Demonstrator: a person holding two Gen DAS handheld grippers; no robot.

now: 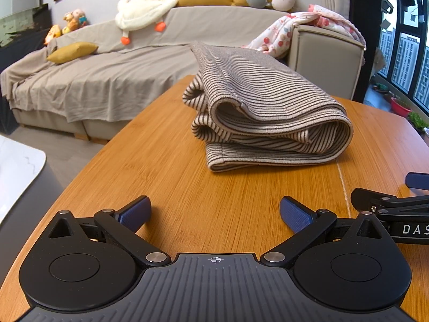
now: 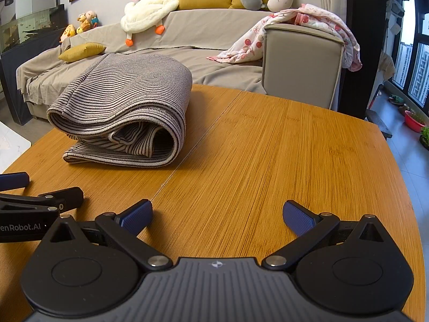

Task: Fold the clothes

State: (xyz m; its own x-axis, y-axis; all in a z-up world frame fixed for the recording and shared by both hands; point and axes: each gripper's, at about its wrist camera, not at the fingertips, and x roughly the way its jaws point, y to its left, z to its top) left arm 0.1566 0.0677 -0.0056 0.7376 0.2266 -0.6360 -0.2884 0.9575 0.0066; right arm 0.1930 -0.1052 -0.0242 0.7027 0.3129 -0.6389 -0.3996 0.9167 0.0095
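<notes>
A striped grey-and-dark garment (image 1: pixel 268 112) lies folded in a thick stack on the wooden table (image 1: pixel 187 187); it also shows in the right wrist view (image 2: pixel 126 112), at the left. My left gripper (image 1: pixel 214 213) is open and empty, low over the table, a short way in front of the garment. My right gripper (image 2: pixel 217 214) is open and empty over bare wood, to the right of the garment. Each gripper shows at the edge of the other's view: the right one (image 1: pixel 407 204), the left one (image 2: pixel 32 201).
A grey covered sofa (image 1: pixel 107 75) with yellow cushions, a plush goose (image 1: pixel 144 5) and a pink patterned blanket (image 2: pixel 295 32) stands behind the table. The sofa arm (image 2: pixel 300 64) is close to the far table edge. Windows and plant pots are at the right.
</notes>
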